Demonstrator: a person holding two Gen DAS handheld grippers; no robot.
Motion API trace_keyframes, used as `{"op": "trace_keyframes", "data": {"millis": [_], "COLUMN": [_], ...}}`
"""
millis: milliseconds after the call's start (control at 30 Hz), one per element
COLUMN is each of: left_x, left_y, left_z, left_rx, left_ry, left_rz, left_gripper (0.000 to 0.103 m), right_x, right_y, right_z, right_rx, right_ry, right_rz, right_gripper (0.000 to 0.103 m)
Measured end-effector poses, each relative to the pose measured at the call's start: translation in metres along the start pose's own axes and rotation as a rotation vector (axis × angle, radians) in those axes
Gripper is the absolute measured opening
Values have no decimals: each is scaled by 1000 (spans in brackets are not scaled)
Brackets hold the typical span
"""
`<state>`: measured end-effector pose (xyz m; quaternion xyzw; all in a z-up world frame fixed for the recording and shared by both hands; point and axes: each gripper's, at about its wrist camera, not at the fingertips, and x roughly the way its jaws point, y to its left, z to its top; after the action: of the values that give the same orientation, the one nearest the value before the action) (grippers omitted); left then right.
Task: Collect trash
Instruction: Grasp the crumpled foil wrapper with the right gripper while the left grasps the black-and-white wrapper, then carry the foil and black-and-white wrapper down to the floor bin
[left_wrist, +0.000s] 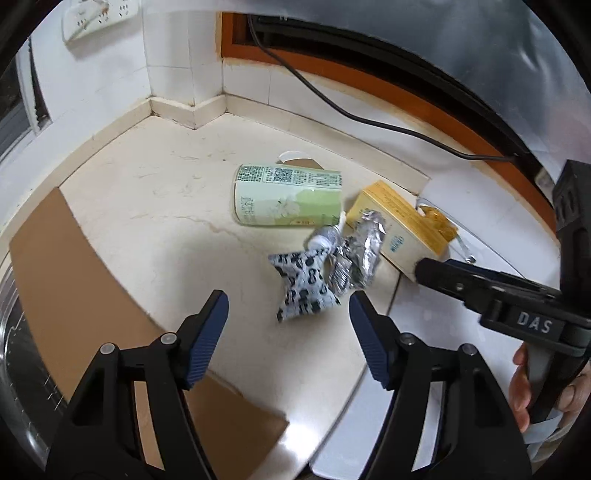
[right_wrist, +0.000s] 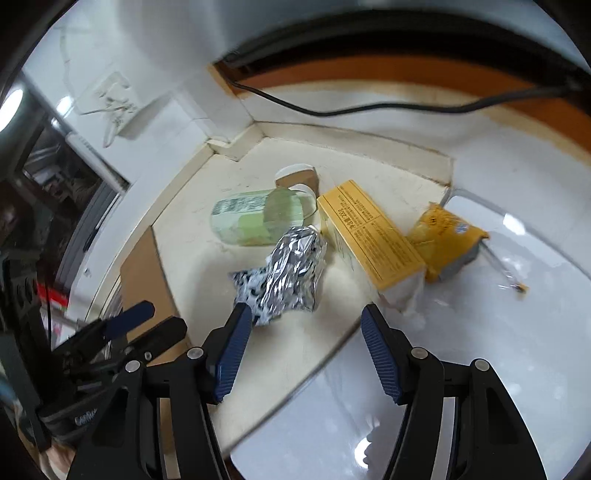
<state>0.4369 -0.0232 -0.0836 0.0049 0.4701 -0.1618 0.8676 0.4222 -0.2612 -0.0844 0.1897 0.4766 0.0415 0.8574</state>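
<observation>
A heap of trash lies in a countertop corner. A green paper cup (left_wrist: 288, 195) (right_wrist: 258, 218) lies on its side next to a yellow carton (left_wrist: 399, 225) (right_wrist: 369, 236). In front of them are a crumpled silver foil wrapper (left_wrist: 364, 247) (right_wrist: 295, 273) and a black-and-white patterned wrapper (left_wrist: 303, 284) (right_wrist: 247, 284). A crumpled yellow bag (right_wrist: 443, 240) lies right of the carton. My left gripper (left_wrist: 288, 299) is open just short of the patterned wrapper, holding nothing. My right gripper (right_wrist: 306, 308) is open just short of the foil, also holding nothing.
A brown cardboard sheet (left_wrist: 74, 277) covers the counter at the left. A black cable (left_wrist: 332, 99) runs along the orange-framed back edge. A wall socket (left_wrist: 99, 14) sits high on the tiles. A brown paper cup (right_wrist: 299, 177) lies behind the green one. A glossy white surface (right_wrist: 443, 369) adjoins at the right.
</observation>
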Motion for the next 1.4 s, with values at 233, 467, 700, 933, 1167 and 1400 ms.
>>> {"op": "trace_keyframes", "data": {"millis": [233, 467, 700, 933, 1167, 1400], "left_x": [39, 69, 86, 99, 71, 6], "left_y": [8, 18, 20, 11, 1, -10], "left_z": [6, 8, 13, 7, 1, -11], "left_rx": [-24, -94, -144, -146, -125, -102], "left_ry": [28, 65, 87, 88, 47, 10], "left_rz": [-29, -77, -152, -120, -79, -64], "left_gripper": [65, 65, 65, 40, 34, 33], "right_x": [67, 105, 103, 98, 76, 20], "right_y": [-5, 1, -3, -5, -5, 7], "right_z": [23, 36, 38, 34, 22, 5], "right_rx": [88, 70, 22, -15, -30, -56], "right_ry": [43, 65, 34, 16, 8, -24], "right_rz": [15, -34, -67, -90, -101, -73], "right_gripper": [64, 34, 33, 32, 31, 31]}}
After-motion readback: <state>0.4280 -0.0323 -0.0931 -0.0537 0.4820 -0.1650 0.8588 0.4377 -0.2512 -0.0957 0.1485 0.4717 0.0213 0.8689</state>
